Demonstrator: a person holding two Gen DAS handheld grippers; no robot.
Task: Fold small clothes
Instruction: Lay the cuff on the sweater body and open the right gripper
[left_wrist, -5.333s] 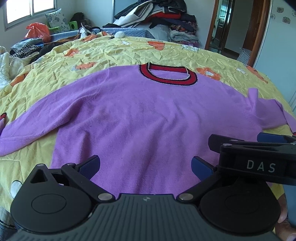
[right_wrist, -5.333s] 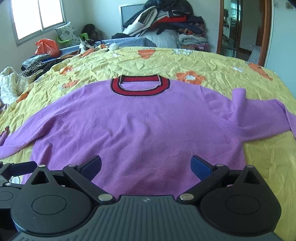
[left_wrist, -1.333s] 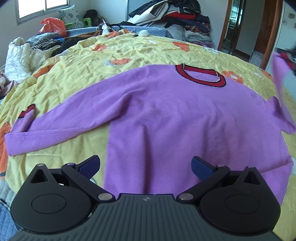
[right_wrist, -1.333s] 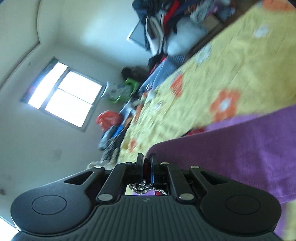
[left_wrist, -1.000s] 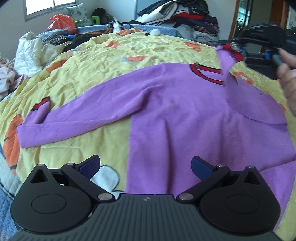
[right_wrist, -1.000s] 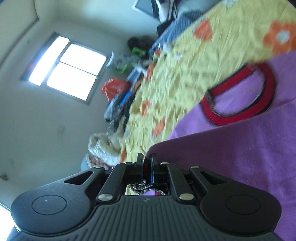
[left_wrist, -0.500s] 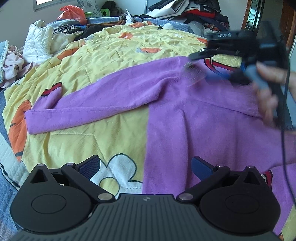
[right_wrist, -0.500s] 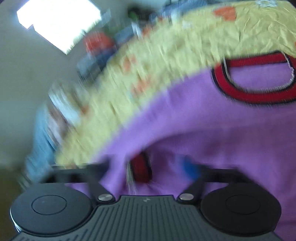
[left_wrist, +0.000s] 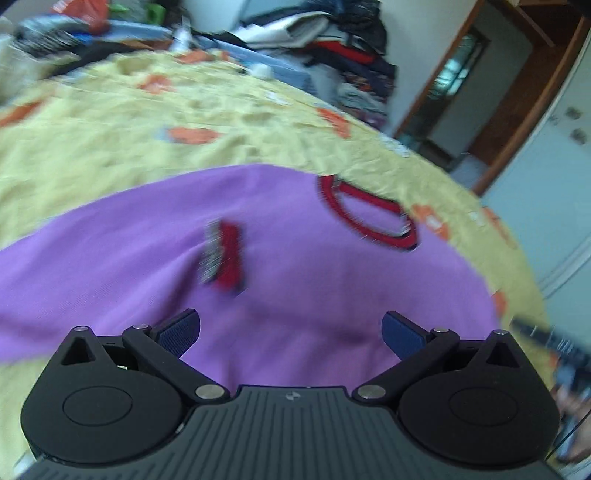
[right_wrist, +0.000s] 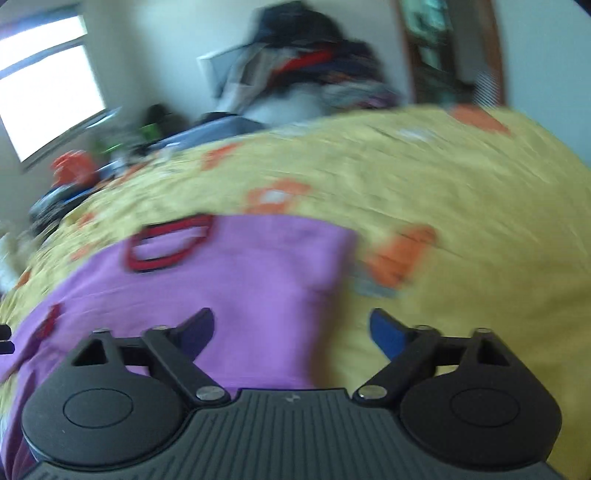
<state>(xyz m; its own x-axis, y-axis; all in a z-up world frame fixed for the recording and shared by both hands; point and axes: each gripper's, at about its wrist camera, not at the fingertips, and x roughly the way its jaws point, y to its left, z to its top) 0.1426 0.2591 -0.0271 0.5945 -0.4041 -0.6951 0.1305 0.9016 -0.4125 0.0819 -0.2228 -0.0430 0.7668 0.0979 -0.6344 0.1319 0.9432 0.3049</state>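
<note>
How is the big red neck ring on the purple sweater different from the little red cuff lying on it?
The red neck ring is a wide open loop with purple showing inside it; the red sleeve cuff is a small solid band. The ring sits at the top edge of the purple sweater, next to the yellow flowered bedspread; the cuff lies on the middle of the sweater. Both are red trim on that same sweater.

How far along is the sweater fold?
Early. One sleeve is folded: its red cuff lies on the purple sweater. Nothing is in hand: left gripper and right gripper are open. The other sleeve, still spread sideways, and the body remain.
</note>
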